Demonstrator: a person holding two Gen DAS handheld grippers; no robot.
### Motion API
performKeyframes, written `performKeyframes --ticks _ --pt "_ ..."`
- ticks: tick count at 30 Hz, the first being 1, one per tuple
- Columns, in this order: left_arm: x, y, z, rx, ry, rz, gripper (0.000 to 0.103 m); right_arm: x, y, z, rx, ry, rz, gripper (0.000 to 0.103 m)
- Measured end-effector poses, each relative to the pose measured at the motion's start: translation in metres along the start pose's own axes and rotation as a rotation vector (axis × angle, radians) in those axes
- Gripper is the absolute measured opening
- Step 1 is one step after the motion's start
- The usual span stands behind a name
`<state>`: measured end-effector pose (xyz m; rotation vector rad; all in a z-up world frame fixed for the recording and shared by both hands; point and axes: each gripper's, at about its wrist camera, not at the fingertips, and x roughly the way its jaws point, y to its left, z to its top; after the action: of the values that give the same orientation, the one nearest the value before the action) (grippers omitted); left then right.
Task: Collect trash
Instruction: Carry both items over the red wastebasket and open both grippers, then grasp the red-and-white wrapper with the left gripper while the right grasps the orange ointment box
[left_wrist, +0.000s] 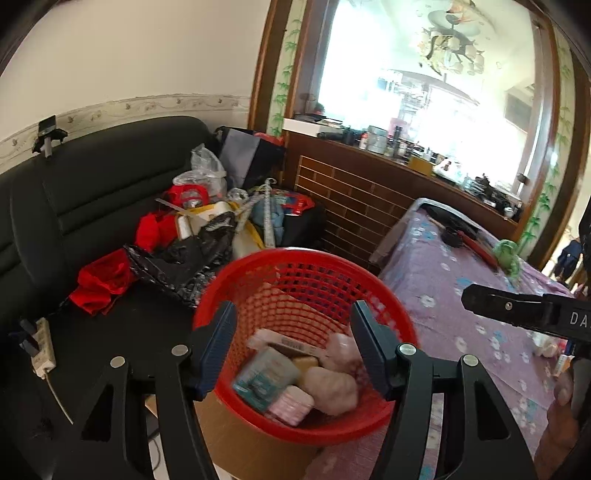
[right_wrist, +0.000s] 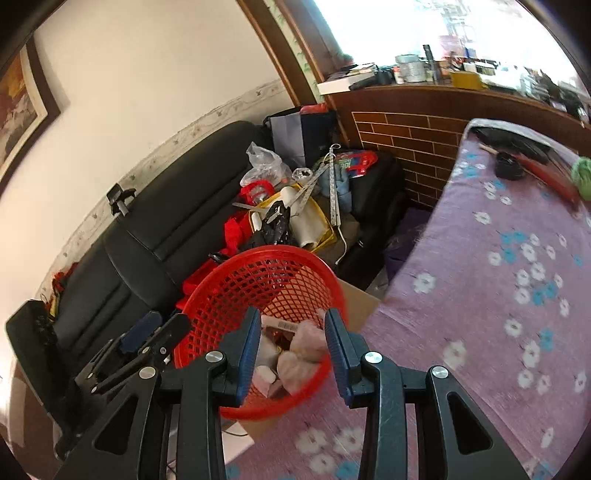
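You are holding the left gripper (left_wrist: 293, 347) spread wide and empty, its jaws framing the mouth of the red basket (left_wrist: 400, 325); you are holding the right gripper (right_wrist: 290, 345) likewise parted with nothing between its pads, hovering just over the basket's near rim. The basket is sitting on a cardboard box (left_wrist: 236, 439) wedged between the sofa (left_wrist: 92, 184) and the bed (left_wrist: 443, 288).

Inside the basket several pieces are already lying: a teal packet (left_wrist: 264, 378), a pink packet (left_wrist: 291, 404), crumpled pinkish tissue (left_wrist: 334, 387) and a white barcoded box (left_wrist: 282, 343); so a good share of the collecting is looking done.

What is left, as far as you can judge: at the bed's right edge in the left view a few small items (left_wrist: 554, 350) are showing, too small to name, and they may be trash; further up the bed a green bundle (left_wrist: 508, 254), a red stick (left_wrist: 478, 245) and a dark round object (left_wrist: 452, 236) are lying well apart from the basket, and whether they count as trash you cannot tell. The heap (left_wrist: 207, 221) on the sofa is looking like household clutter rather than your job.
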<state>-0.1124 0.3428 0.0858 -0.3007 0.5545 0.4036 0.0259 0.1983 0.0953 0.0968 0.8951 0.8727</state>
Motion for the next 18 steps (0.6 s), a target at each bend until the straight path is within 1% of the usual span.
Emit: performKeyframes --ticks 3,7,13,17,18 --pt "-0.003 -0.019 -0.006 0.03 0.015 -0.04 0.064 -0.017 -0.018 -0.011 0.025 -0.003 -0.016 0.039" --pt "-0.008 -0.049 -0.015 0.083 0.034 -0.08 0.065 -0.038 -0.042 -0.027 0.065 -0.003 -0.032 0.039" --pt "-0.017 -0.1 -0.031 0.169 0.064 -0.148 0.066 -0.087 -0.088 -0.051 0.128 -0.03 -0.077 0.039" --pt "-0.024 -0.136 -0.042 0.24 0.08 -0.198 0.068 -0.136 -0.128 -0.064 0.166 -0.08 -0.16 0.04" --pt "-0.025 -0.143 -0.045 0.254 0.086 -0.213 0.069 -0.153 -0.144 -0.068 0.186 -0.099 -0.189 0.041"
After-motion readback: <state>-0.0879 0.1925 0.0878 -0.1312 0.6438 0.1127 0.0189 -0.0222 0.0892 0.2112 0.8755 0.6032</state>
